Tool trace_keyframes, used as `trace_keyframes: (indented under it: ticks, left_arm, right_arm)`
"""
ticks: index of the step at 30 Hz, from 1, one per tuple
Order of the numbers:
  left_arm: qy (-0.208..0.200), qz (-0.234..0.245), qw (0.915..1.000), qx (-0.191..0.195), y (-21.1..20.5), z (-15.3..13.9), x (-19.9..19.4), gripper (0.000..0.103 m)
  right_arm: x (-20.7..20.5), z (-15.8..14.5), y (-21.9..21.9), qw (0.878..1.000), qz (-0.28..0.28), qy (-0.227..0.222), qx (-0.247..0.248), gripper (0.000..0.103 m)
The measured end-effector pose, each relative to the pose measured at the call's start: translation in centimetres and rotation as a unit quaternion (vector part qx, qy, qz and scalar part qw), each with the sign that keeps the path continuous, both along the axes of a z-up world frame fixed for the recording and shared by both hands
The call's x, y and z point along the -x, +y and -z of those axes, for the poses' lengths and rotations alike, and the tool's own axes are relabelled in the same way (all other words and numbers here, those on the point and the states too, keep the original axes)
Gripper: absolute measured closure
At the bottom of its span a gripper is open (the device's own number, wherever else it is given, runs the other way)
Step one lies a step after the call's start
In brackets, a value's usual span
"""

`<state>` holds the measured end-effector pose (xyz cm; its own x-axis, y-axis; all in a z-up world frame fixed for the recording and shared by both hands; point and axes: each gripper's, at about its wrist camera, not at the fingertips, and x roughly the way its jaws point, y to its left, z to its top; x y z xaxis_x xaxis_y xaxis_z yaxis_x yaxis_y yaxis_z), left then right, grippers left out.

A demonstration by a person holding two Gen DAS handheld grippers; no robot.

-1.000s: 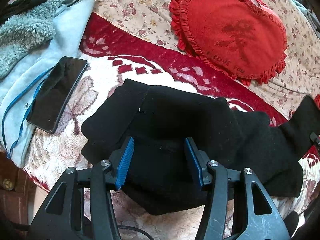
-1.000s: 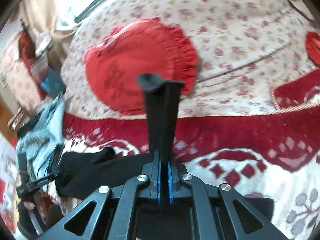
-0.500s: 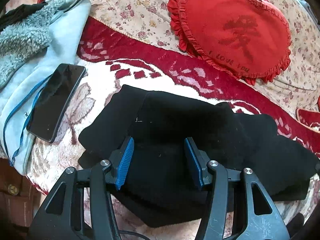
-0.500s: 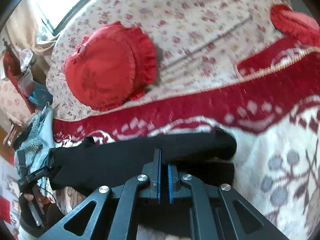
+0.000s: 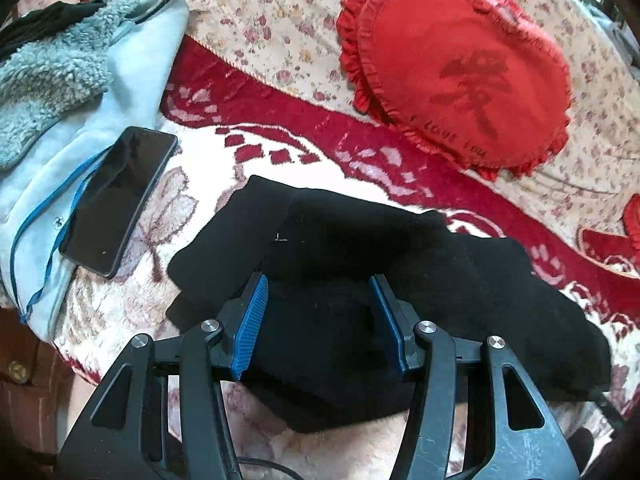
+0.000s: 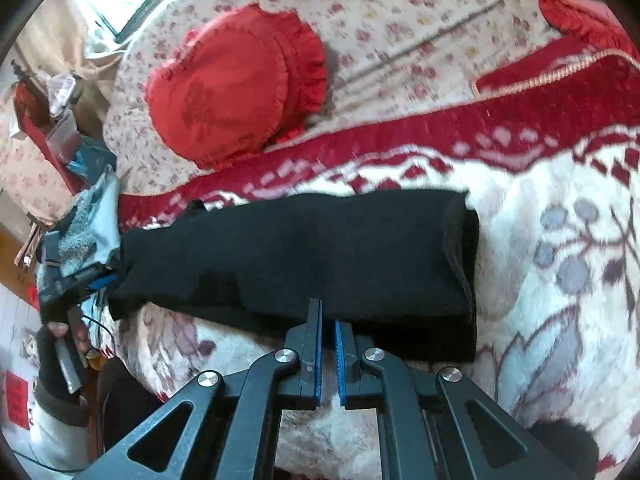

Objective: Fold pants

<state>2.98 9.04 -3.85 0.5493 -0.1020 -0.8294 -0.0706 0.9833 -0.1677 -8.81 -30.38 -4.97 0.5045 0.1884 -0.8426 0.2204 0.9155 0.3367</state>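
Folding is under way on a pair of black knit pants (image 6: 296, 256), which lies stretched sideways across a fleecy cream-and-red patterned blanket (image 6: 560, 264) on a bed. The pants already look doubled over, with a folded edge at the right end in the right wrist view.

The right gripper (image 6: 328, 320) has its blue-padded jaws pressed together at the near hem of the pants; the fabric edge seems pinched between them, though the black cloth hides the exact contact. To do this step well, judging from the layout, the pinched layer should be laid flat with edges lined up before letting go, and wrinkles smoothed outward.

The left gripper (image 5: 316, 312) hangs over the other end of the pants with its jaws apart. The black fabric fills the gap beneath and between the pads, but they are not squeezing it.

Beside the pants, to the left, a black smartphone (image 5: 120, 200) rests partly on a pale blue fleece-lined jacket (image 5: 72, 92). A red heart-shaped frilled cushion (image 5: 460, 72) lies farther back on a floral bedsheet (image 5: 272, 20), well apart from the pants.
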Motion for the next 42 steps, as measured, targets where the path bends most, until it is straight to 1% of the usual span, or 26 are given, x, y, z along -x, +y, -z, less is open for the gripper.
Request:
trace_keyframes:
  ticks: [1,2,4,5,6,7,8,9,11,14,15,17,20,23,26,28,29,30,31,32,35,36,38,40,41,42]
  left_arm:
    - [-0.006,0.001,1.0,0.001,0.2,-0.5,0.5,0.051]
    - [-0.009,0.001,0.9999,0.004,0.6,-0.9,1.1,0.051]
    - [-0.015,0.001,0.9996,0.023,1.4,-1.7,2.2,0.051]
    - [-0.017,0.001,0.9992,0.037,1.9,-1.9,2.7,0.051]
    - [-0.018,-0.001,0.9986,0.049,2.4,-2.1,3.1,0.051]
    - [-0.016,-0.01,0.9974,0.07,3.1,-2.1,3.6,0.049]
    - [-0.013,-0.02,0.9957,0.09,3.7,-1.8,4.0,0.039]
    - [-0.008,-0.035,0.9918,0.122,4.5,-1.4,4.4,0.03]
    - [-0.004,-0.051,0.9864,0.156,5.2,-0.7,4.8,0.028]
    - [0.009,-0.073,0.9838,0.163,5.4,0.7,4.9,0.028]
    - [0.017,-0.076,0.9821,0.171,5.5,1.3,4.8,0.028]
    - [0.027,-0.092,0.9755,0.198,5.8,2.5,4.7,0.028]
    - [0.028,-0.106,0.9697,0.218,6.0,3.2,4.0,0.028]
    - [0.031,-0.105,0.9671,0.23,5.6,3.6,2.7,0.025]
    - [0.024,-0.093,0.9688,0.229,4.7,3.7,1.2,0.025]
    - [0.027,-0.075,0.9728,0.218,3.7,3.5,0.1,0.048]
    - [0.031,-0.068,0.9763,0.203,3.3,3.2,-0.3,0.067]
    - [0.028,-0.066,0.9781,0.195,3.2,2.9,-0.4,0.073]
    - [0.018,-0.064,0.9791,0.192,3.4,2.2,-0.5,0.078]
    - [0.009,-0.062,0.9796,0.191,3.6,1.5,-0.4,0.085]
    - [-0.012,-0.059,0.9796,0.192,4.5,-0.5,0.4,0.088]
    - [-0.017,-0.057,0.9801,0.189,4.7,-0.9,0.8,0.088]
    - [-0.021,-0.047,0.9829,0.177,4.6,-1.1,1.8,0.088]
    - [-0.009,-0.045,0.9862,0.159,4.4,0.2,2.2,0.088]
    - [-0.002,-0.049,0.9868,0.154,4.4,1.0,2.1,0.088]
    - [0.01,-0.059,0.9875,0.146,4.7,2.4,1.8,0.088]
  right_arm:
    - [0.3,0.5,-0.3,1.0,0.014,0.003,-0.019,0.098]
    - [0.8,0.8,-0.7,0.999,0.03,-0.004,-0.045,0.098]
    - [1.6,0.9,-1.1,0.995,0.044,-0.02,-0.082,0.096]
    - [1.8,0.9,-1.2,0.994,0.046,-0.023,-0.092,0.092]
    - [2.1,1.1,-1.2,0.993,0.05,-0.022,-0.103,0.084]
    - [2.4,1.3,-1.2,0.992,0.054,-0.021,-0.113,0.078]
    - [2.6,1.6,-1.3,0.99,0.058,-0.021,-0.124,0.068]
    - [2.8,1.8,-1.3,0.988,0.063,-0.022,-0.138,0.064]
    - [2.9,2.6,-1.6,0.983,0.079,-0.027,-0.161,0.058]
    - [2.5,3.3,-1.6,0.979,0.098,-0.034,-0.173,0.056]
    - [2.3,3.5,-1.6,0.978,0.102,-0.035,-0.177,0.055]
    - [1.9,3.7,-1.5,0.978,0.103,-0.036,-0.177,0.055]
    - [1.9,3.6,-1.6,0.978,0.101,-0.037,-0.18,0.055]
    - [1.9,4.0,-2.1,0.975,0.107,-0.038,-0.192,0.055]
    - [1.4,4.5,-2.6,0.971,0.12,-0.046,-0.202,0.055]
    - [0.8,4.8,-3.3,0.964,0.136,-0.058,-0.222,0.055]
    - [0.6,4.8,-3.7,0.961,0.143,-0.062,-0.227,0.064]
    - [0.2,4.6,-4.2,0.961,0.15,-0.065,-0.223,0.083]
    - [-0.2,4.3,-4.5,0.962,0.147,-0.07,-0.217,0.089]
    - [-0.5,3.6,-4.8,0.964,0.14,-0.08,-0.21,0.092]
    - [-1.0,-0.2,-5.1,0.972,0.123,-0.121,-0.158,0.096]
    - [-0.8,-1.4,-5.4,0.972,0.125,-0.136,-0.143,0.099]
    - [-0.3,-3.0,-6.4,0.973,0.126,-0.144,-0.128,0.099]
    - [0.0,-3.2,-7.0,0.977,0.13,-0.134,-0.107,0.099]
    - [-0.1,-2.9,-7.2,0.979,0.129,-0.124,-0.096,0.099]
    - [-0.4,-2.1,-7.3,0.982,0.128,-0.105,-0.086,0.099]
